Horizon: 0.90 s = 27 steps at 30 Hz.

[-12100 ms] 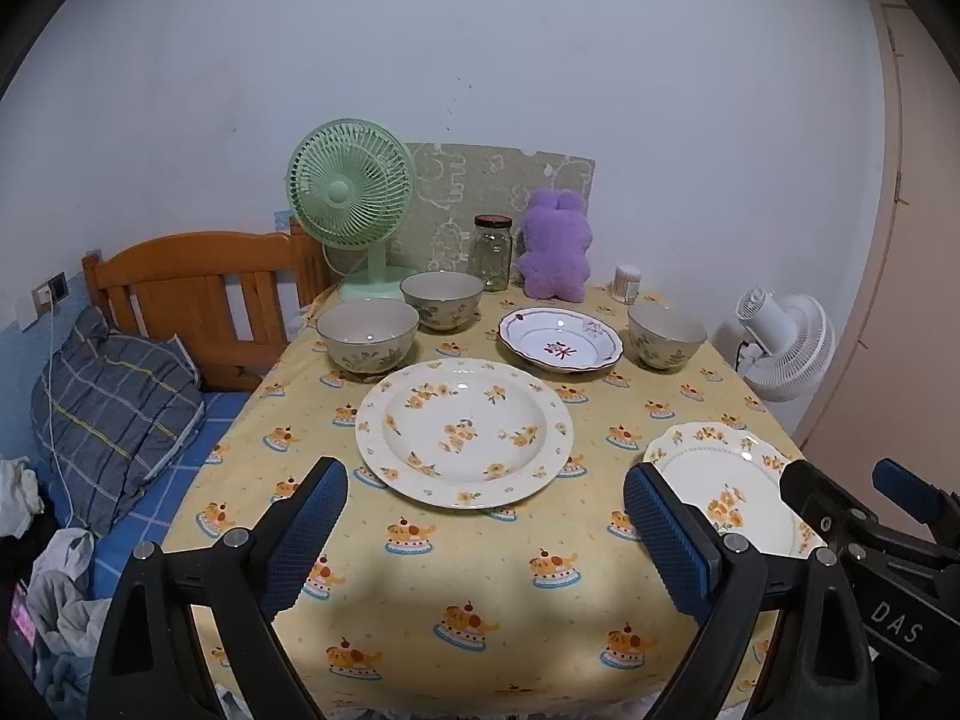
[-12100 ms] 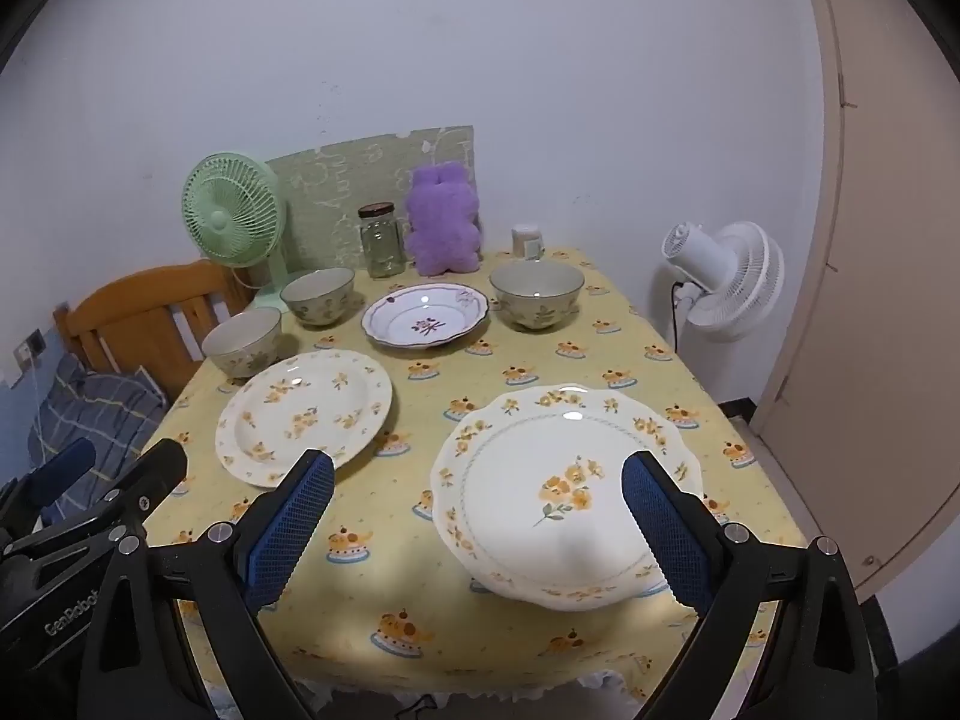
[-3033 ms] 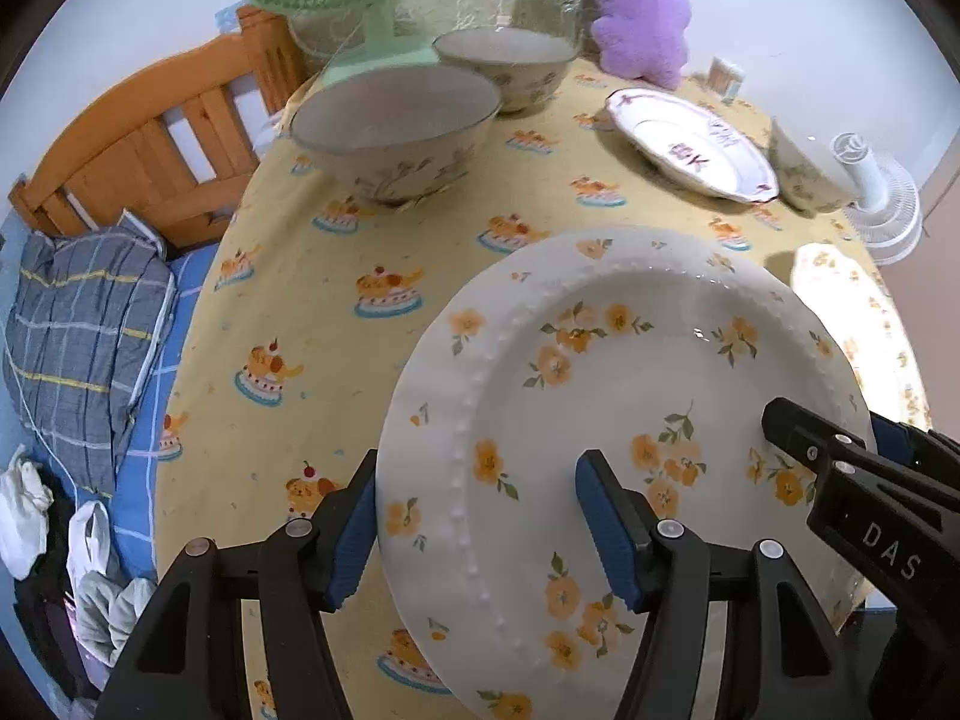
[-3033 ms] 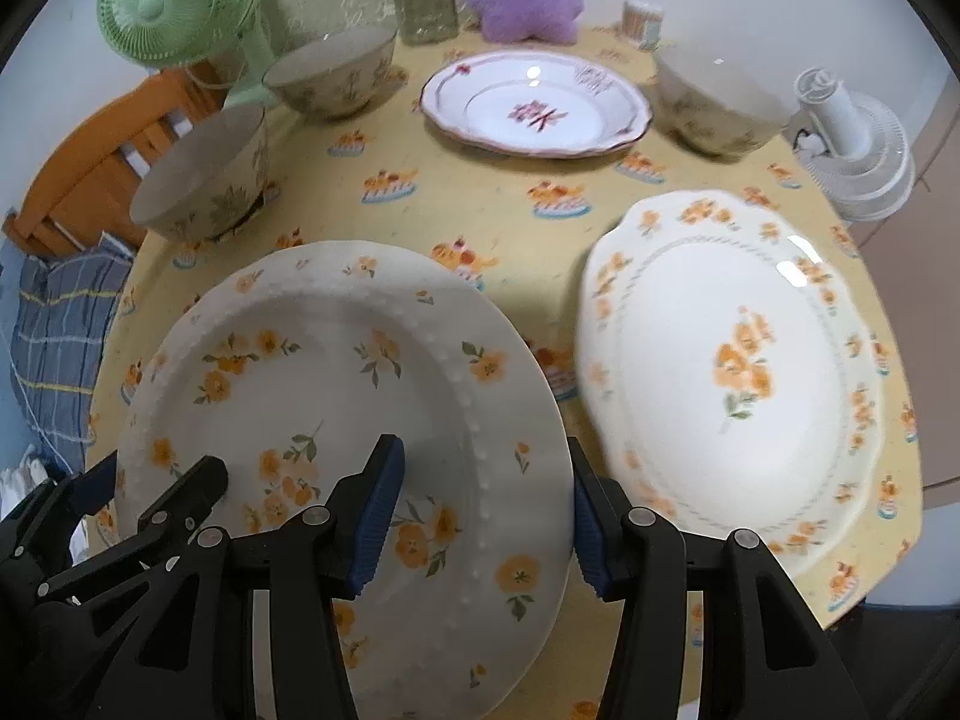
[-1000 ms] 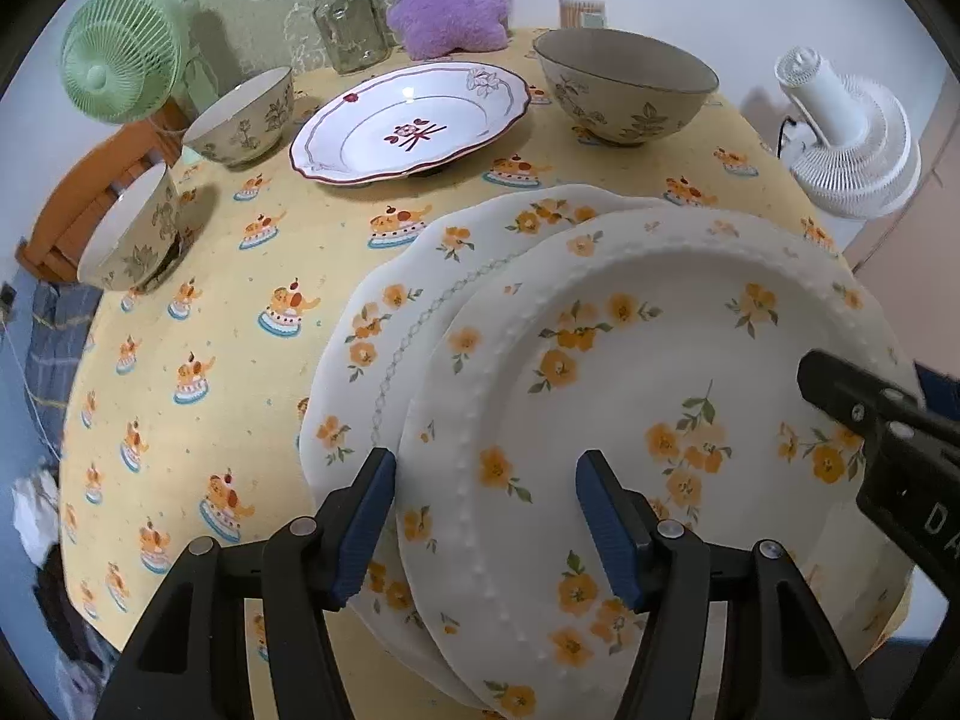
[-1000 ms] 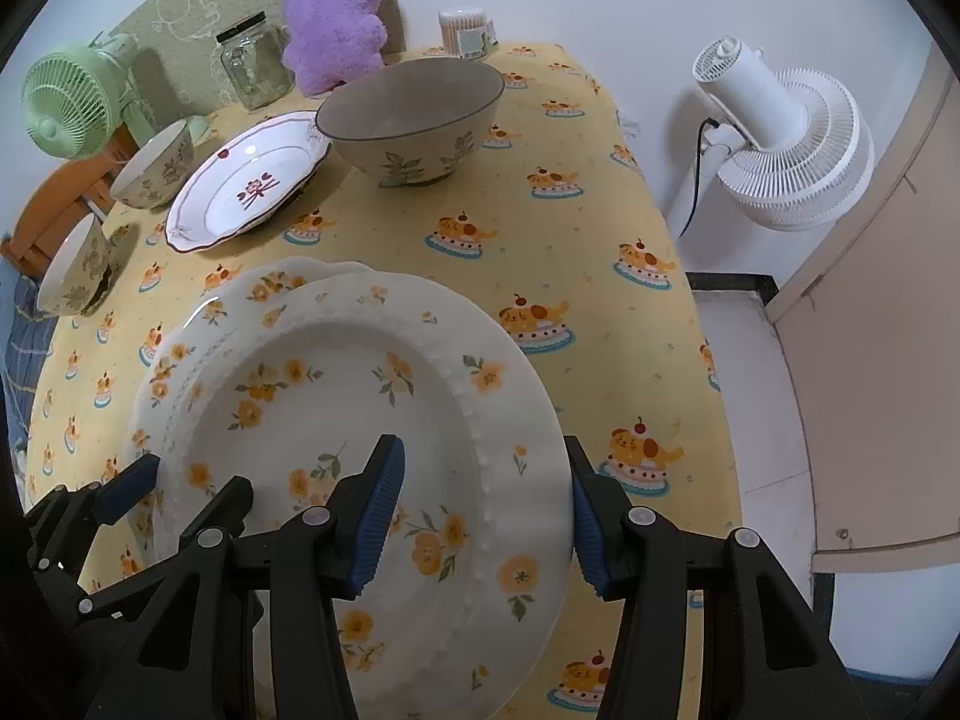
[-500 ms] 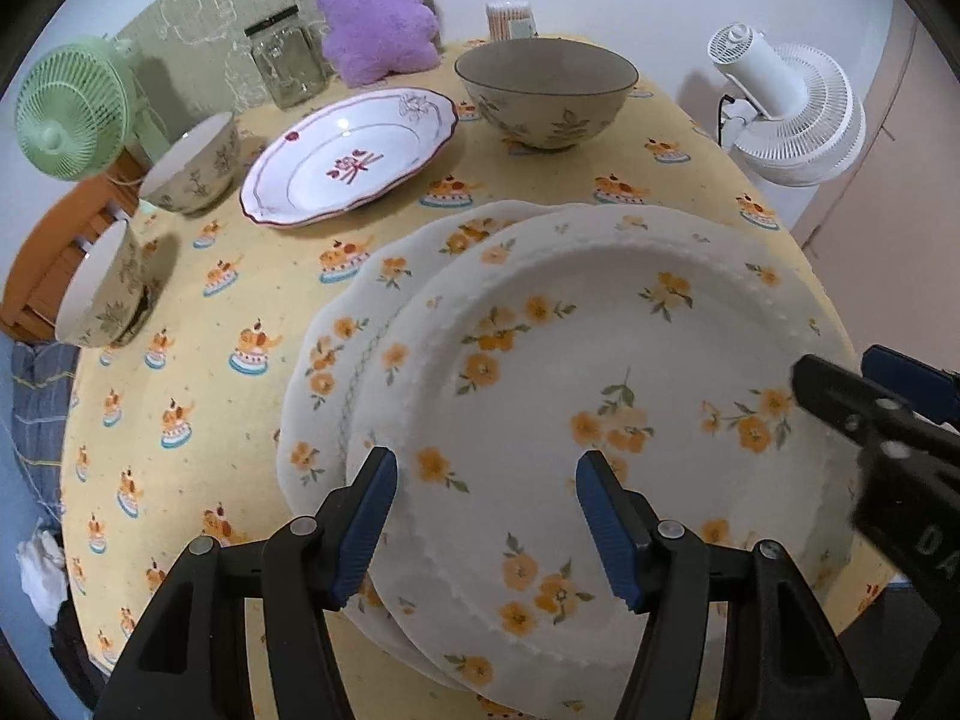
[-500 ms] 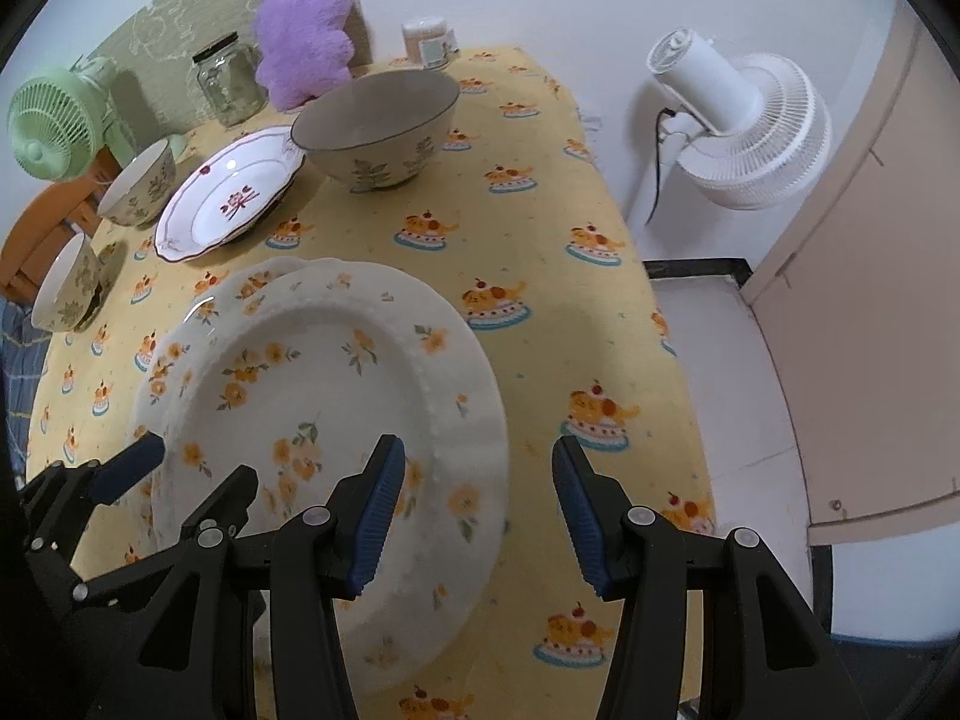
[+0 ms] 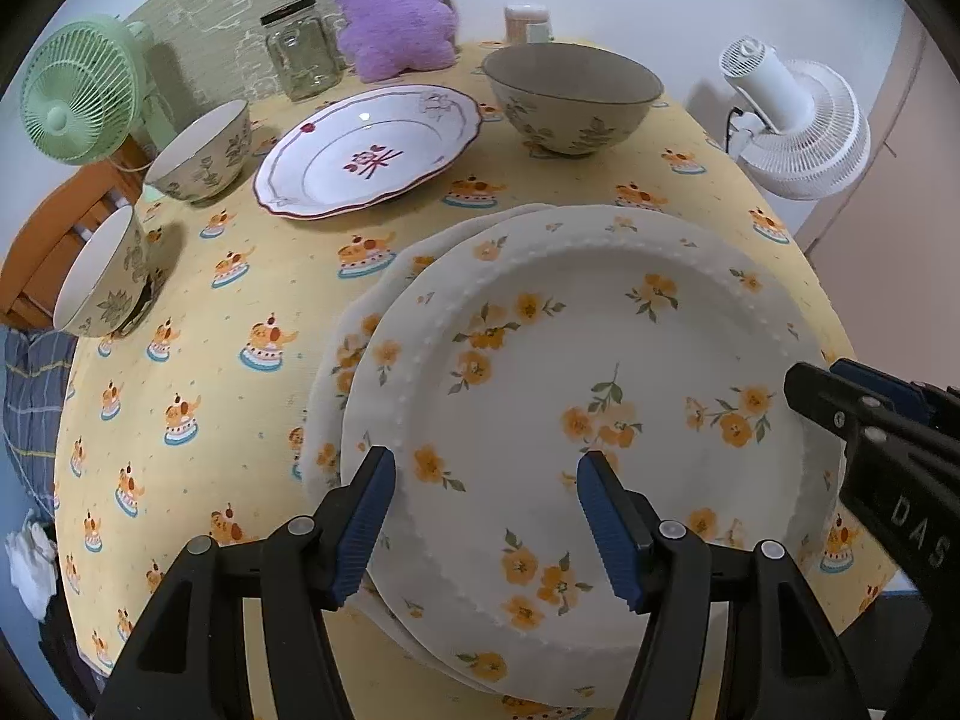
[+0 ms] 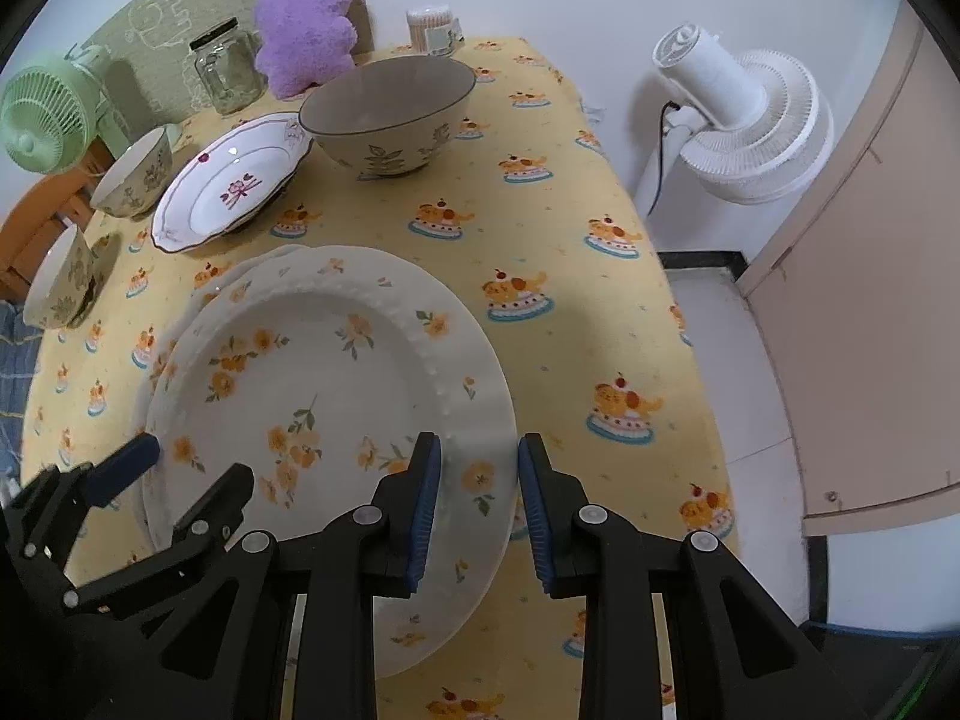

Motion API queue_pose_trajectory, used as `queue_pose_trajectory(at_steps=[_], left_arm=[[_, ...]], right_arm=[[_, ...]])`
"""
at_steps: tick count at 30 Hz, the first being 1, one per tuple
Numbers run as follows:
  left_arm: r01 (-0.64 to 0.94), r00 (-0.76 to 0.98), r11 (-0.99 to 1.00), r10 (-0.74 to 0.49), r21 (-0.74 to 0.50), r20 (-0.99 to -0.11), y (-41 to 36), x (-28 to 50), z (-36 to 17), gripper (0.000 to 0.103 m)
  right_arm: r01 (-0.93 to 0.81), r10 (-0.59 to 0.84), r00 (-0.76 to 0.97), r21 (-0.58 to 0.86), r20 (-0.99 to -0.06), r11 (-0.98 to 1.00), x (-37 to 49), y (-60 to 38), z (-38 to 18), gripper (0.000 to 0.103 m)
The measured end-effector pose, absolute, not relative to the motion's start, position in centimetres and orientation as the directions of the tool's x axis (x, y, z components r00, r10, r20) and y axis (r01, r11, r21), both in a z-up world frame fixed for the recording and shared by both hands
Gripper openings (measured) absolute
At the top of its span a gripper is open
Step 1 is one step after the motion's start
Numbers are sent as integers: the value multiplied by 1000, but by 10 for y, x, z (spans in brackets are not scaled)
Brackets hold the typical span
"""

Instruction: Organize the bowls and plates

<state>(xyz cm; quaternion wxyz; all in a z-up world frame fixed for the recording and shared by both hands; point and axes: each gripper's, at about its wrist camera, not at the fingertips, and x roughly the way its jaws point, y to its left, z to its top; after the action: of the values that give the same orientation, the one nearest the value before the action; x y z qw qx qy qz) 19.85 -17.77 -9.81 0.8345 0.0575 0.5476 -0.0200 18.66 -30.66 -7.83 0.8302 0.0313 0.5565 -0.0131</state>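
A white plate with orange flowers and a beaded rim (image 9: 600, 372) lies on top of a scalloped flowered plate (image 9: 342, 354) at the table's near right. My left gripper (image 9: 486, 516) straddles its near left rim, jaws half closed on the edge. My right gripper (image 10: 477, 495) straddles the plate's right rim (image 10: 486, 396), jaws narrowly apart around it. A red-trimmed white plate (image 9: 369, 150) and three flowered bowls (image 9: 573, 93) (image 9: 204, 150) (image 9: 105, 273) stand farther back.
A green fan (image 9: 75, 102), a glass jar (image 9: 300, 51), a purple plush toy (image 9: 393, 9) and a small container (image 9: 528, 21) line the back edge. A white floor fan (image 10: 744, 120) stands right of the table. A wooden chair (image 9: 42, 240) is at the left.
Both grippers have carried the beaded plate from the left of the table onto the scalloped plate. In the last half second it settled lower and my right jaws narrowed on its rim.
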Motion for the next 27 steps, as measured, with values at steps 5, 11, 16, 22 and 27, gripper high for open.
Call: queue_pose_trajectory(at_steps=[5,11,16,22,27], left_arm=[[53,393,996,51,78,-918,-170,201,-98,65],[-3,401,996,82,89,-912,-163,204,-95,67],[-3,400,995,89,96,-912,-168,204,-96,69],[16,369,996,79,91,-926,-177,203,-102,70],[28,368,996,74,90,-927,-179,196,-98,70]], right_arm=[[15,33,376,41,-926,999,201,-300,-80,30],[-15,72,341,71,-937,997,211,-291,-89,30],[-42,88,350,78,-933,996,213,-289,-91,30],[-61,97,360,80,-928,995,210,-290,-91,30],[-62,89,362,71,-928,996,205,-290,-89,39]])
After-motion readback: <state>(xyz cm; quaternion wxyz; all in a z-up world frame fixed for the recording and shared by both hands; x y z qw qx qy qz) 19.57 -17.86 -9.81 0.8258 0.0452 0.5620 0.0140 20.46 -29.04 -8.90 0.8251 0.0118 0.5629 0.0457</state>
